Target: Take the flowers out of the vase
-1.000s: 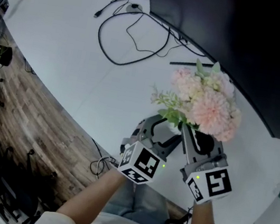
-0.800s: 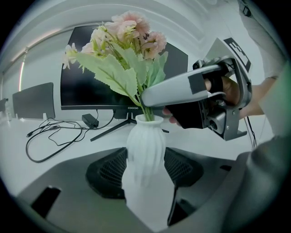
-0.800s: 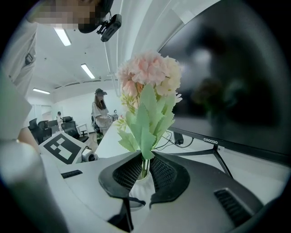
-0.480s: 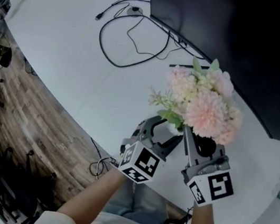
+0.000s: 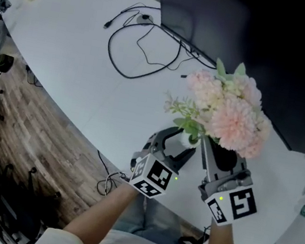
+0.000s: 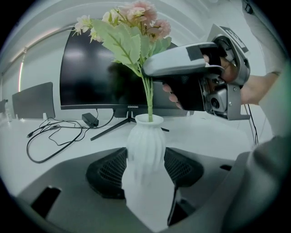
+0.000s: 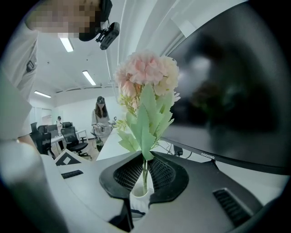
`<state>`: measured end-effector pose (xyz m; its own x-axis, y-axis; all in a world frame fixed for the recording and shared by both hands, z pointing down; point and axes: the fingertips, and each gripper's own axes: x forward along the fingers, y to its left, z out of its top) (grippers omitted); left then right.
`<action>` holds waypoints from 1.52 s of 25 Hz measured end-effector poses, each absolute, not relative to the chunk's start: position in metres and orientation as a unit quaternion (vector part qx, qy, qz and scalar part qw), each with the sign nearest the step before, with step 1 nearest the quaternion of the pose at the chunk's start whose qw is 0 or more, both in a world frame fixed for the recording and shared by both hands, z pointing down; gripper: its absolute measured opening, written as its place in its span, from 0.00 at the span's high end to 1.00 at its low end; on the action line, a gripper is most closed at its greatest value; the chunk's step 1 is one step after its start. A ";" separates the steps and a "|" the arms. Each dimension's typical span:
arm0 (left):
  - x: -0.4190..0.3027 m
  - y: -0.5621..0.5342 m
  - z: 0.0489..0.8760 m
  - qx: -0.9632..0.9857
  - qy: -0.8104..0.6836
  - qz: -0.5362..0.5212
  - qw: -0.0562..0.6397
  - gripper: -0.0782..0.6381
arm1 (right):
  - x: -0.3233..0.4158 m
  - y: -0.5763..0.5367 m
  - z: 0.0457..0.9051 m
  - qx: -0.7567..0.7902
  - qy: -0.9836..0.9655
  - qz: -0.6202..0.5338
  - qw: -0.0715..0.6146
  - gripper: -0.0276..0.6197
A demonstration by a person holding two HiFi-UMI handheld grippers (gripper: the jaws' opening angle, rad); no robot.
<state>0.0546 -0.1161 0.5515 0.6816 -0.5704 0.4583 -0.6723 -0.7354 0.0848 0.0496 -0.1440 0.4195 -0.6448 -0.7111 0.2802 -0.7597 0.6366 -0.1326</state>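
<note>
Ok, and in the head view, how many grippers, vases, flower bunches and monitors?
grippers: 2 (left gripper; right gripper, jaws just closed further on the flower bunch)
vase: 1
flower bunch: 1
monitor: 1
total: 5

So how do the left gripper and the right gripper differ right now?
The left gripper has its jaws wide, clamped on the white vase; the right gripper has jaws that have just been closing, nearly together on the stems of the flowers. The left gripper holds low, at the vase's body; the right gripper holds above its mouth. Both grip something.
</note>
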 end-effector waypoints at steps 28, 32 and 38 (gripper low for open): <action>0.067 -0.107 0.556 0.904 -0.351 0.219 0.112 0.52 | 0.093 -0.119 0.343 0.433 -0.894 0.102 0.059 0.87; 0.056 -0.109 0.552 0.906 -0.344 0.217 0.122 0.51 | 0.094 -0.119 0.344 0.442 -0.889 0.103 0.063 0.87; 0.033 -0.109 0.528 0.906 -0.348 0.215 0.107 0.50 | 0.096 -0.117 0.346 0.446 -0.886 0.107 0.070 0.87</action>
<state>0.0335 -0.1089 0.5277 0.6647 -0.5852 0.4644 -0.6774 -0.7343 0.0442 0.0961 -0.1171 0.3458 -0.5925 -0.7750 0.2200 -0.8051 0.5796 -0.1264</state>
